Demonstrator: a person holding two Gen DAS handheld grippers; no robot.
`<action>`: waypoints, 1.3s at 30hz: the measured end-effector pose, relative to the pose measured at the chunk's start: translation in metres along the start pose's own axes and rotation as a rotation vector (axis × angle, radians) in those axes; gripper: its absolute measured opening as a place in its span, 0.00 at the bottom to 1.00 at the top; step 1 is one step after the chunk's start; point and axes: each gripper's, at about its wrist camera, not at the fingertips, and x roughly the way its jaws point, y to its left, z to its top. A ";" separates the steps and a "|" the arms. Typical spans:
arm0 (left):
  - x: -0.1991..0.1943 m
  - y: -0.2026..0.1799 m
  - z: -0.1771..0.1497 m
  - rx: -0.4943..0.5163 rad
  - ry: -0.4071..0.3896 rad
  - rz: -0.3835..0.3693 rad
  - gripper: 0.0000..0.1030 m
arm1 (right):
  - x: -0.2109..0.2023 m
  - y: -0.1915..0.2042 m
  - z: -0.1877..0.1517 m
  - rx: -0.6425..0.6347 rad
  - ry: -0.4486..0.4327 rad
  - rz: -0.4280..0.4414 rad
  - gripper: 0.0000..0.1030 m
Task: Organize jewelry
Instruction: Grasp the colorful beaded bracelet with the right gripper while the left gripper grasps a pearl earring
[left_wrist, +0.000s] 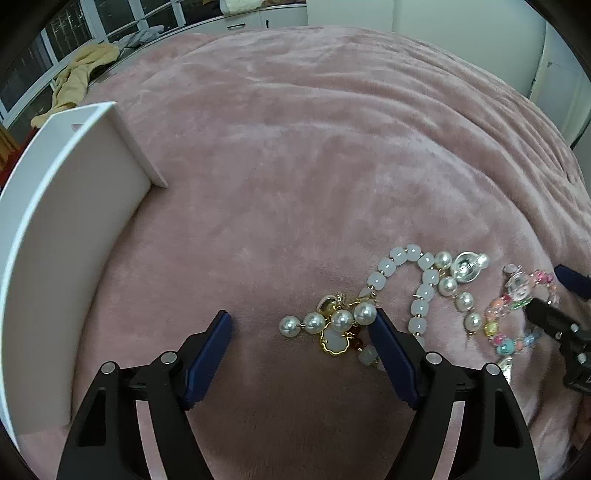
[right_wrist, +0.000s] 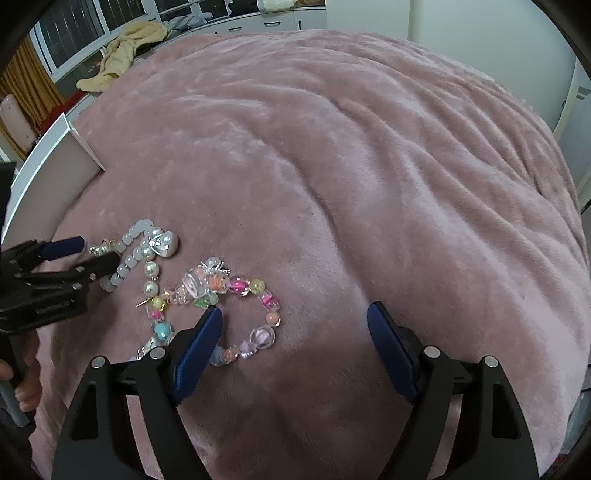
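Note:
On the pink blanket (left_wrist: 295, 147) lies a tangle of jewelry. A pearl strand with gold charms (left_wrist: 325, 321) sits between the spread fingers of my left gripper (left_wrist: 300, 319), whose right pad stands right beside the end pearl without squeezing it. A milky white bead bracelet (left_wrist: 421, 295) and a silver charm (left_wrist: 467, 264) lie just to the right. A colourful bead bracelet (right_wrist: 236, 288) lies under my right gripper (right_wrist: 294, 312), whose left finger covers part of the loop. Both grippers are open and hold nothing.
A white box (left_wrist: 74, 221) stands on the blanket at the left, also seen in the right wrist view as the white box (right_wrist: 48, 162). A yellow cloth (right_wrist: 122, 55) lies on the ledge by the window. A hand (right_wrist: 26, 387) holds the left gripper's handle.

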 end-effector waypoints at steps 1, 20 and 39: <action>0.003 0.001 0.000 -0.002 -0.004 -0.003 0.76 | 0.001 -0.001 -0.001 0.000 -0.005 0.007 0.72; -0.030 0.008 0.001 -0.023 -0.055 -0.042 0.24 | -0.041 0.004 -0.003 0.017 -0.090 0.058 0.11; -0.021 0.005 0.001 0.019 -0.074 -0.064 0.16 | -0.066 -0.001 -0.001 0.018 -0.119 0.039 0.11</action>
